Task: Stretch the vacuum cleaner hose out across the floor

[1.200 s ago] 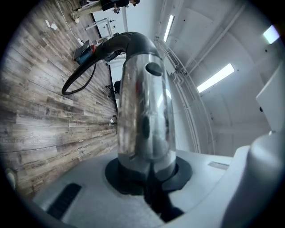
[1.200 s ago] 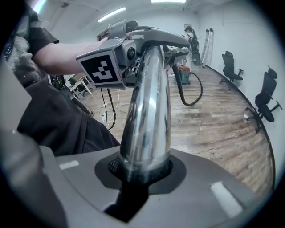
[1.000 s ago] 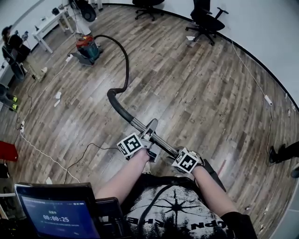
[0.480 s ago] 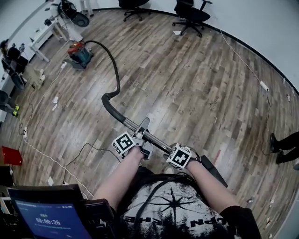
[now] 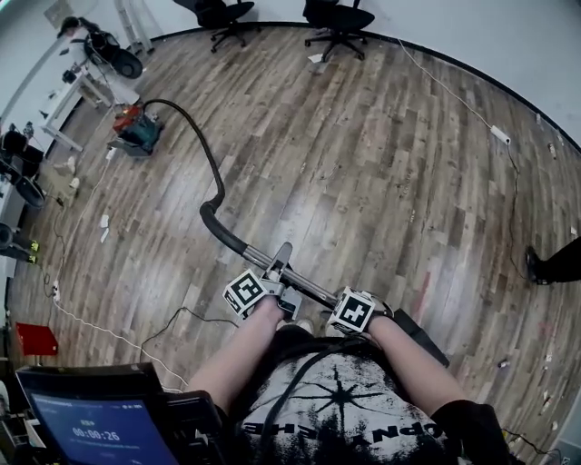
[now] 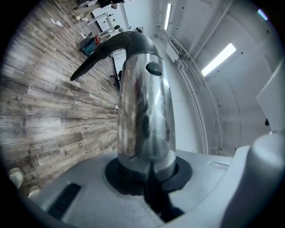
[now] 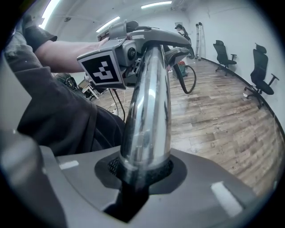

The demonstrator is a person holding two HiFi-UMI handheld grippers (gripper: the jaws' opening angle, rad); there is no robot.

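Hose (image 5: 211, 162) long axis runs from wand (image 5: 309, 290) toward upper-left vacuum (image 5: 136, 130).

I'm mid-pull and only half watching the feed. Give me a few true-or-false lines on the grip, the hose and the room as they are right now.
1. The left gripper and the right gripper are both shut on the metal tube. True.
2. The hose lies coiled tight beside the vacuum cleaner. False: it runs in one long curve from the vacuum cleaner to the metal tube.
3. The left gripper holds the metal tube nearer the hose end than the right gripper does. True.
4. The office chairs are tipped over. False: they stand upright by the far wall.
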